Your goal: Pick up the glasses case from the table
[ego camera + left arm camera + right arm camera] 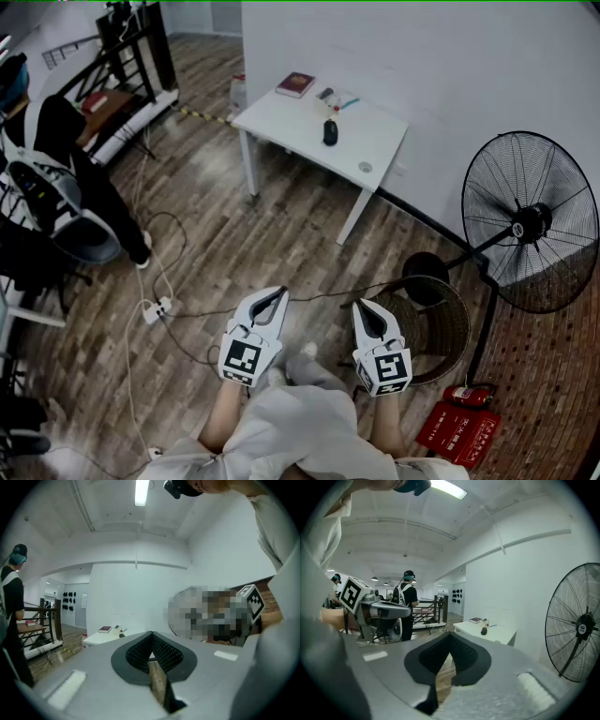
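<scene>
Bench point(291, 122) white; glasses case point(330, 132) black; book point(295, 84) dark red. Floor point(281, 234) grey-brown wood-grain planks; fan point(530, 220) black; box point(461, 433) red. Left gripper point(278, 292) and right gripper point(361, 305) pale grey-white, fingers point(136, 656) lined in black mesh texture, cubes patterned with black-and-white square markers.

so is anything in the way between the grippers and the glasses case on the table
Nothing visible blocks it. Only wood floor, crossed by a thin cable, lies between the left gripper, the right gripper and the white table. The glasses case sits apart from the book.
</scene>
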Available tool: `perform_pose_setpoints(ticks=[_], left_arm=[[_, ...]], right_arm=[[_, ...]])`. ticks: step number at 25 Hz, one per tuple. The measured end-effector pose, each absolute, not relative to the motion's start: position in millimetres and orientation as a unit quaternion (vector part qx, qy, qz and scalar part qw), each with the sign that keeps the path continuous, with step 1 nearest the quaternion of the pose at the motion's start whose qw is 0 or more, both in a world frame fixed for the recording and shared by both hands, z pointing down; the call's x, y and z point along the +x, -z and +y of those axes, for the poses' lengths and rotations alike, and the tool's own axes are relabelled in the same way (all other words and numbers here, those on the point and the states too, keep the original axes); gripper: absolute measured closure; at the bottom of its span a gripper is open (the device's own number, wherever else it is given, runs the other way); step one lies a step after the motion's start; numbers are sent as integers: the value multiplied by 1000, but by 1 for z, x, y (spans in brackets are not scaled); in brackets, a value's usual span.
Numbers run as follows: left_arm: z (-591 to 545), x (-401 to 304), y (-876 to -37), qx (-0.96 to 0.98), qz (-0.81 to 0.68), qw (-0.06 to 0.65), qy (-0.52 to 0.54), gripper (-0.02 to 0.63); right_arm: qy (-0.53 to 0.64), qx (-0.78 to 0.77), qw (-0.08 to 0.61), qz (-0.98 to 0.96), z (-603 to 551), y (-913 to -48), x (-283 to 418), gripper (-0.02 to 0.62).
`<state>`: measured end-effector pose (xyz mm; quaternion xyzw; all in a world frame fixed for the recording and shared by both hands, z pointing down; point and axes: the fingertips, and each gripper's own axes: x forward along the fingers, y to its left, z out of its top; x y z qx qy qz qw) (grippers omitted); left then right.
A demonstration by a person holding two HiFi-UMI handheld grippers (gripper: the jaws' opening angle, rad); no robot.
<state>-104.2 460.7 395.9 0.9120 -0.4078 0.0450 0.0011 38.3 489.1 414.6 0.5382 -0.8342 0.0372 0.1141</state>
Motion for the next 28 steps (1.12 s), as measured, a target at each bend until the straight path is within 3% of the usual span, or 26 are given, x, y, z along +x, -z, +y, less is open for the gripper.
perform_pose_setpoints(ticks=[11, 28], left_arm=[[455, -109, -395, 910, -412, -4, -49, 588], [286, -48, -372, 886, -460, -18, -54, 588]], right_arm=[[-24, 539, 110, -835, 472, -418, 28, 591], [-29, 470, 92, -877, 292, -403, 69, 591]])
